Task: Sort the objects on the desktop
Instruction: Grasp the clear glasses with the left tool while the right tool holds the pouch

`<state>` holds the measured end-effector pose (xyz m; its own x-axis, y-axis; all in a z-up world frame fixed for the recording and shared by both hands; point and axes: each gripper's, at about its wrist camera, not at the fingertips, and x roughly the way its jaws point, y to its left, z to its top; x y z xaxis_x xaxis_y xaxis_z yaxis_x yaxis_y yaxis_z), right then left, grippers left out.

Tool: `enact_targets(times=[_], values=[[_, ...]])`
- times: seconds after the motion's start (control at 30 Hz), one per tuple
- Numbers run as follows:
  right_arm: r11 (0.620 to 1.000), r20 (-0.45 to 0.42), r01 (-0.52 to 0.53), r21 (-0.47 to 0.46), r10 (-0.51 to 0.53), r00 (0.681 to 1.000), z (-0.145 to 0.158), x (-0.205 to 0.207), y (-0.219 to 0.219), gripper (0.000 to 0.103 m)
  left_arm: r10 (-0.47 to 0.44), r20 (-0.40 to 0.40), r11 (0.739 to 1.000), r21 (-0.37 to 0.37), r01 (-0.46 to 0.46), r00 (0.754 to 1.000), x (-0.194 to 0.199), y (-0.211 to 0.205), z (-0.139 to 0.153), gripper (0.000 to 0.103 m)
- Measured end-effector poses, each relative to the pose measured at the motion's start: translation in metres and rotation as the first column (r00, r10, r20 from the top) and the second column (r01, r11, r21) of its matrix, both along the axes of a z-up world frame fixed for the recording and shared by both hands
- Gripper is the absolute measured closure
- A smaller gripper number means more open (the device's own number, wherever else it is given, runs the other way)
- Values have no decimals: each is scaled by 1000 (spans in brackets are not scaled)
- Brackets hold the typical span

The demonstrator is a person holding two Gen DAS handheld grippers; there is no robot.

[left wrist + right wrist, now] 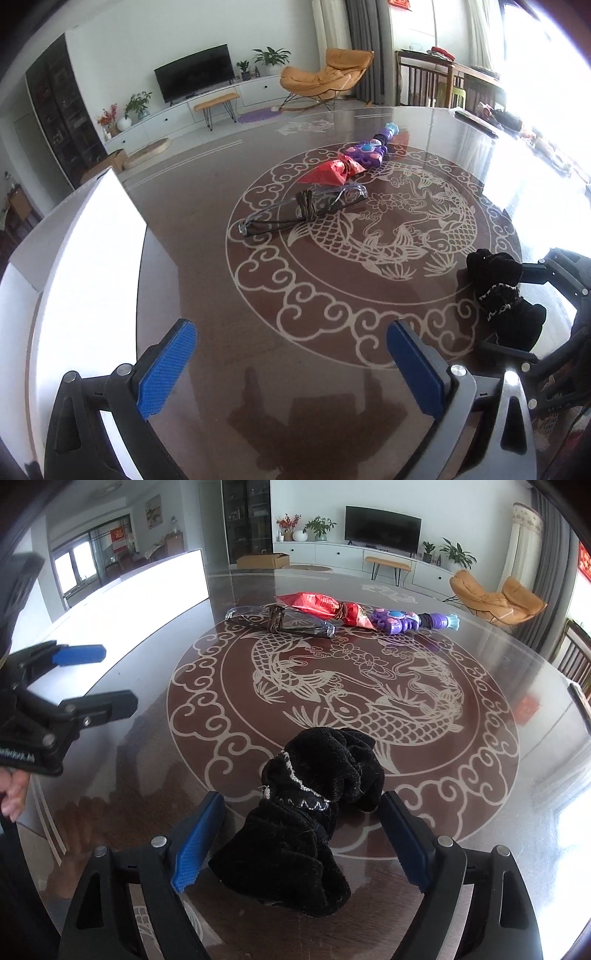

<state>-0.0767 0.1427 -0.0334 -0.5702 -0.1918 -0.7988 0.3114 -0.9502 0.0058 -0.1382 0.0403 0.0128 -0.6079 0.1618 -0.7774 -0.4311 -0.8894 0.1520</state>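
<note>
A black velvet pouch [295,834] is straddled, ungripped, by the wide-open right tongs [301,843]; glasses [280,622], red packet [325,607], purple toy [413,620] are lined up across the counter [498,775]; left tongs [291,373] are spread wide, empty; no writing can be read.

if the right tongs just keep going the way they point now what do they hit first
Most likely the black velvet pouch: it lies on the table between the open pads of the right tongs, which do not seem to press it. Depth is hard to judge, so they might meet the tabletop at about the same time.

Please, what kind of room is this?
Most likely a home living room: a television on a low white cabinet, an orange lounge chair, and potted plants beyond the carp-patterned table.
</note>
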Motion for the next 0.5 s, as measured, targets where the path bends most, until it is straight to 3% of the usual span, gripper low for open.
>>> enact_targets(times=[0.17, 0.27, 0.43, 0.5], values=[[999, 2, 0, -36, 0, 1000, 1, -2, 5, 17, -59, -28, 997, -46, 58, 998, -52, 22, 3, 0], [998, 4, 1, -67, 0, 1000, 2, -2, 10, 17, -74, 8, 997, 16, 74, 997, -83, 28, 1, 0], [996, 5, 1, -93, 0, 1000, 2, -3, 13, 17, -111, 11, 994, 19, 111, 994, -117, 43, -10, 0], [996, 5, 1, -92, -1, 1000, 2, -3, 13, 17, -143, 49, 989, 42, 141, 989, -125, 47, -17, 0]])
